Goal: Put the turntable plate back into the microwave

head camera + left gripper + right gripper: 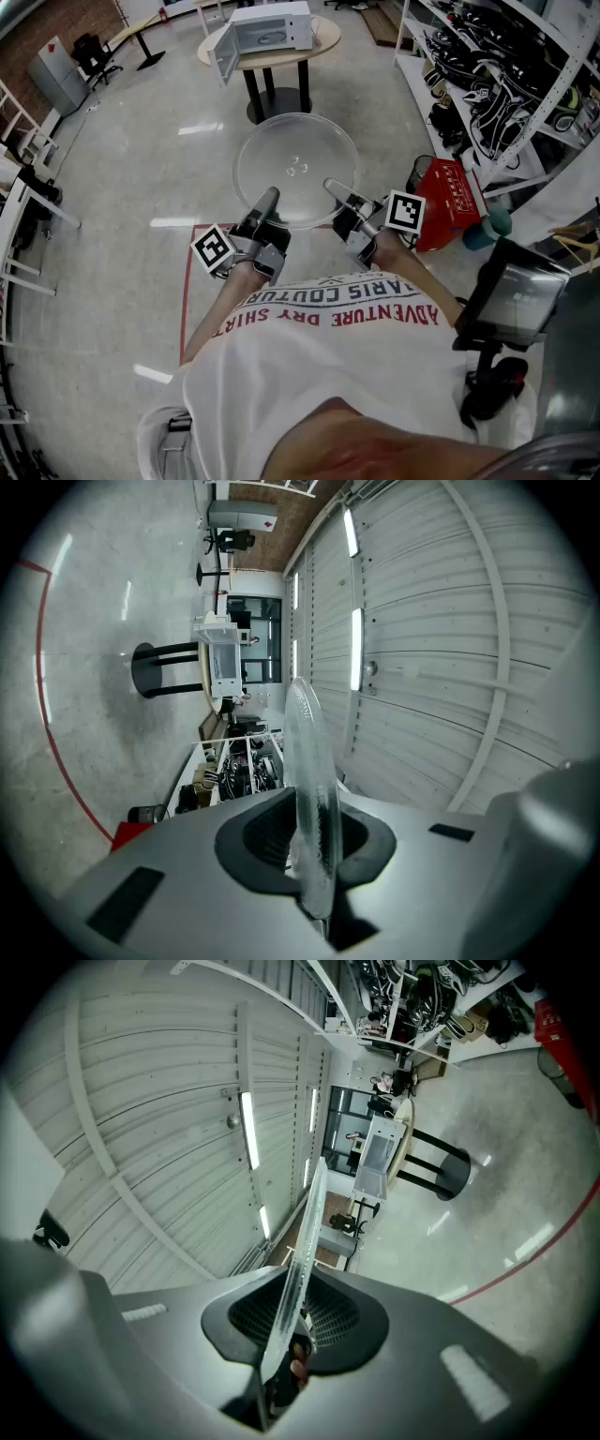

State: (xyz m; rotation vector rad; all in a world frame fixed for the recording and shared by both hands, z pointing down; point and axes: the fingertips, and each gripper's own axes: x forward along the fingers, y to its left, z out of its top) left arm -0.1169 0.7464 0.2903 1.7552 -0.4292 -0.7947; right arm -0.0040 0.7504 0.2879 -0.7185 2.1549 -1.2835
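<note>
Jaws of the left gripper clamp the turntable plate at its near rim, and the right gripper does likewise. Plate round, held roughly level, face up, above glossy grey floor. Open microwave on round table well ahead; shelving at right.

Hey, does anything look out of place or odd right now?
Only the glass turntable plate: it is outside the microwave, held over the floor by the left gripper and right gripper clamped on its near rim. The microwave door stands open. No cracks or spills show.
</note>
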